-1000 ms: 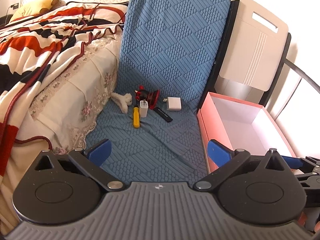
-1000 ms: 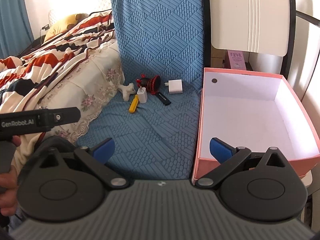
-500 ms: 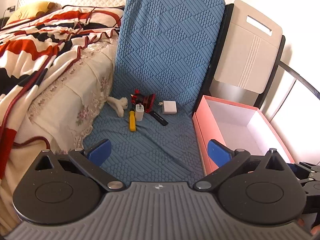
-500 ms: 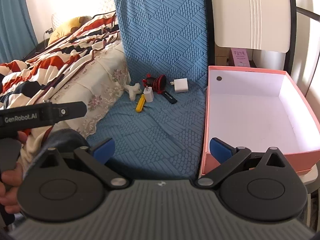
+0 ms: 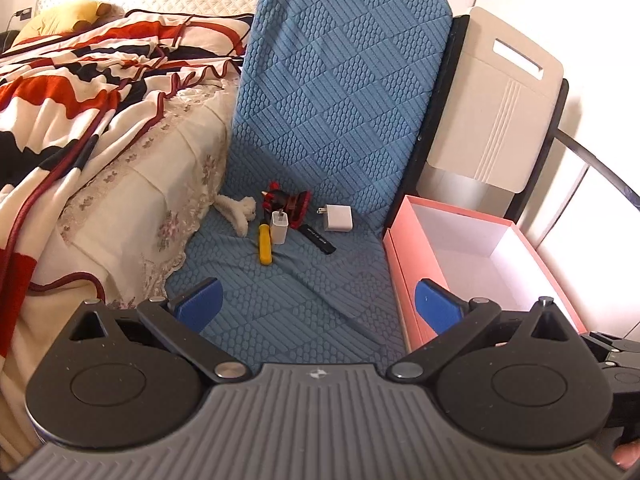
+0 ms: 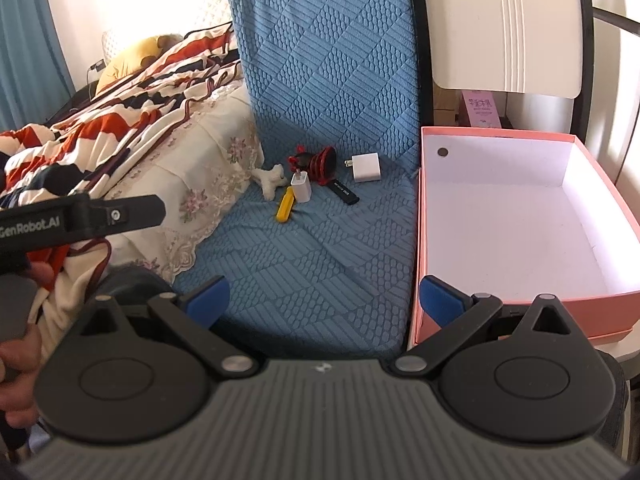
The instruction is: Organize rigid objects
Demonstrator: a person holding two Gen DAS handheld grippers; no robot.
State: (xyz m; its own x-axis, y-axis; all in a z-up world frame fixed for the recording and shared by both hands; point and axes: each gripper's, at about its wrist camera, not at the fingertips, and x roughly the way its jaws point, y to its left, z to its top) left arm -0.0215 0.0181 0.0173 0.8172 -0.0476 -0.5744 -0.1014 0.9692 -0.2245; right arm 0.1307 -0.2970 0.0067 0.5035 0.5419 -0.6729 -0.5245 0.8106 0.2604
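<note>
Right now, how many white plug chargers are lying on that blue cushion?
2. The small charger stands beside the yellow tool, in front of the red-and-black gadget. The larger charger lies further right, nearer the pink box. More could hide behind the gadget.

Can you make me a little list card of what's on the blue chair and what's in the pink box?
surface: blue chair cover
box: pink box, open, nothing visible inside
on the chair: yellow stick, small white plug, square white charger, black stick, red and black toy, white fuzzy toy
left hand-held gripper: open, holding nothing
right hand-held gripper: open, holding nothing
</note>
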